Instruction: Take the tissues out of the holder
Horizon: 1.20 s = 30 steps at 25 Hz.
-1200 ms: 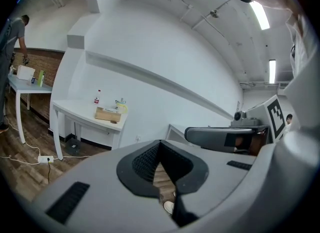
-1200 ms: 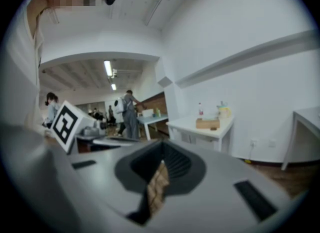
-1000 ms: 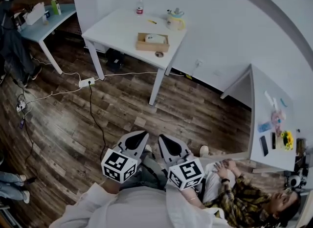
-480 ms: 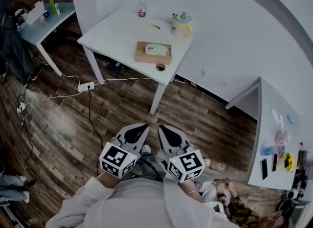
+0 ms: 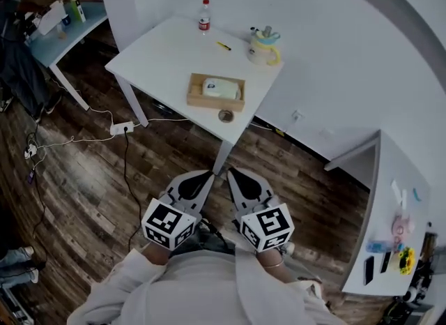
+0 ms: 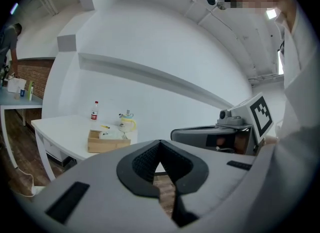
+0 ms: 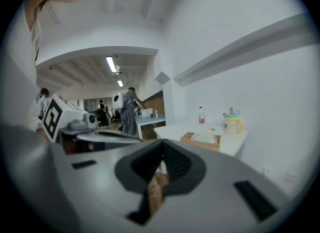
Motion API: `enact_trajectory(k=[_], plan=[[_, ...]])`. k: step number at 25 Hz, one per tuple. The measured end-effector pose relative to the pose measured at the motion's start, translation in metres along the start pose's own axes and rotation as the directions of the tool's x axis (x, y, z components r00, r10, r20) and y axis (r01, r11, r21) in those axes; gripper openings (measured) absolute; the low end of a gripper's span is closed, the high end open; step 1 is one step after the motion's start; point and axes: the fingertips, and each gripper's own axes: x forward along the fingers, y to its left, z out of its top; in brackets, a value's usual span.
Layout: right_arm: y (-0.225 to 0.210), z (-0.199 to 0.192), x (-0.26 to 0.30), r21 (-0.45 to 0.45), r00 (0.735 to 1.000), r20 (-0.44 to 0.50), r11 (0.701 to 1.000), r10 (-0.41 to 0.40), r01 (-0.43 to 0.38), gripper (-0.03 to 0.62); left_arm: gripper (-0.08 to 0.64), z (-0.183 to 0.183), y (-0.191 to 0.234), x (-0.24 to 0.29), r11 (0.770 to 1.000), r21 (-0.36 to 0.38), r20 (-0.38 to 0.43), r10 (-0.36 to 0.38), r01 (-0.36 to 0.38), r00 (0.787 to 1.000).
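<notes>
A wooden tissue holder point(image 5: 215, 92) sits near the front edge of a white table point(image 5: 160, 55), with a pale pack of tissues point(image 5: 222, 88) lying in it. The left gripper view shows the holder point(image 6: 106, 141) far off, and so does the right gripper view, where the holder point(image 7: 202, 140) is small. My left gripper point(image 5: 207, 174) and right gripper point(image 5: 231, 172) hang side by side close to my body, over the wooden floor and well short of the table. Each has its jaws together at the tip with nothing between them.
On the table stand a bottle with a red label point(image 5: 204, 15), a yellow-handled jug point(image 5: 264, 47) and a small round object point(image 5: 226, 116). A power strip point(image 5: 122, 129) with cables lies on the floor at left. A light blue table point(image 5: 70, 27) is far left, another table point(image 5: 397, 198) at right.
The white table with the holder has come nearer and lower in the head view. The person seated at lower right has dropped out of view. Both grippers stay together, unchanged.
</notes>
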Motion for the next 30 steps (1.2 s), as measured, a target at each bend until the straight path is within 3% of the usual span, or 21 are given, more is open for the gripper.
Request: enact_trajectory(k=[13,22,30], plan=[[-0.062,0.014,0.070,0.032,0.999,0.025,0.999,-0.029,0.028,0.009,0.015,0.004,0.072,0.073,1.000,-0.029,-0.065,-0.009,0.007,0.998],[-0.100,0.045,0.147,0.020,0.997,0.037,0.997,-0.070,0.069,0.009,0.015,0.031,0.146,0.121,0.997,-0.040,-0.080,-0.063,0.060,0.995],[-0.120,0.044,0.200,0.032,0.994,-0.012,0.993,-0.109,0.110,0.009,0.015,0.032,0.188,0.148,0.992,-0.049,-0.116,-0.125,0.120,0.985]])
